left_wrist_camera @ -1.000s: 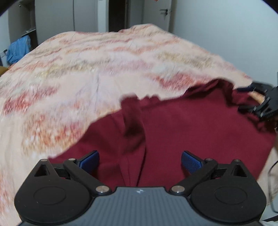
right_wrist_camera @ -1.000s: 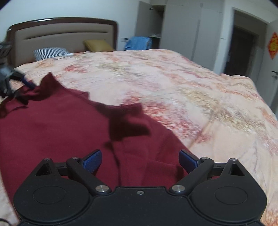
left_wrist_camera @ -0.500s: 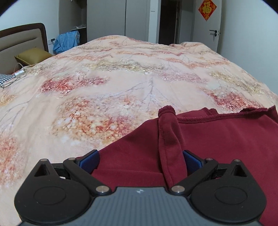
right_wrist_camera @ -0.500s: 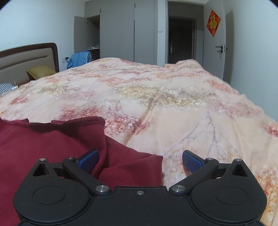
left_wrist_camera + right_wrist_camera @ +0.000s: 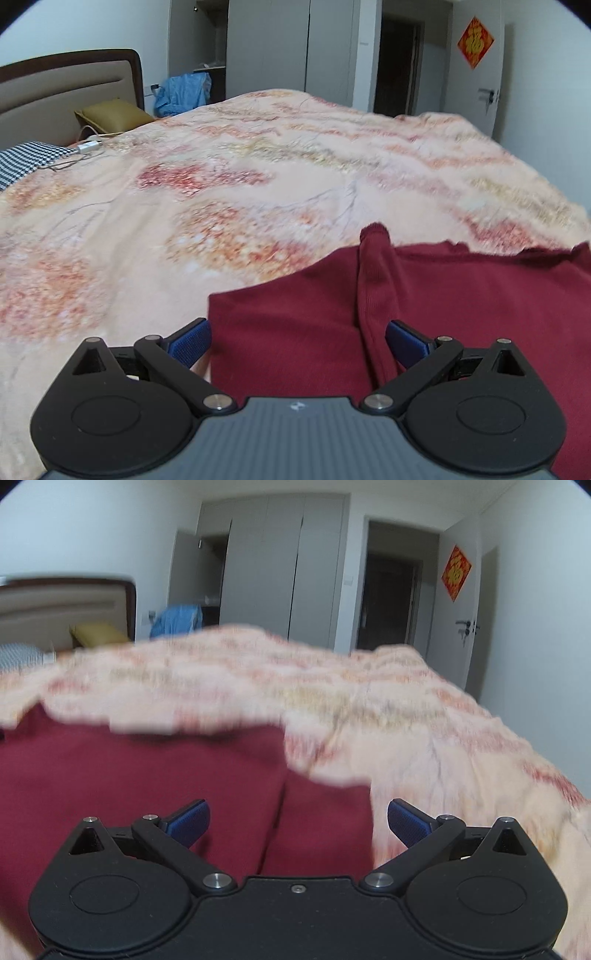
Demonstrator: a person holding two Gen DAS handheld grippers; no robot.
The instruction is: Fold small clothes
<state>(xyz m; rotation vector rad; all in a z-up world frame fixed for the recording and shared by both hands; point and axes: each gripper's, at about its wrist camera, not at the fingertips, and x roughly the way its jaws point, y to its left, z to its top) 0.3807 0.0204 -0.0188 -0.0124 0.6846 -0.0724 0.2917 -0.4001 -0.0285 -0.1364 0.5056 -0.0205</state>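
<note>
A dark red knit garment (image 5: 461, 295) lies flat on the floral bedspread (image 5: 221, 192), with a sleeve (image 5: 375, 280) folded lengthwise over its body. My left gripper (image 5: 297, 338) is open, low over the garment's near left edge, with the sleeve just inside its right pad (image 5: 404, 339). In the right wrist view the garment (image 5: 147, 775) fills the lower left. My right gripper (image 5: 298, 818) is open over its near right part, beside a vertical fold line. The view is blurred.
The bedspread (image 5: 424, 731) stretches far ahead. A headboard (image 5: 66, 85), a yellow pillow (image 5: 110, 114), a checked pillow (image 5: 26, 158) and a white charger with cable (image 5: 86, 146) are at the far left. Blue cloth (image 5: 183, 92), wardrobes and a door stand behind.
Both grippers have swung and drawn back to the garment's near edge. The left has shifted left, its left pad now off the cloth. The right now has red cloth between its pads.
</note>
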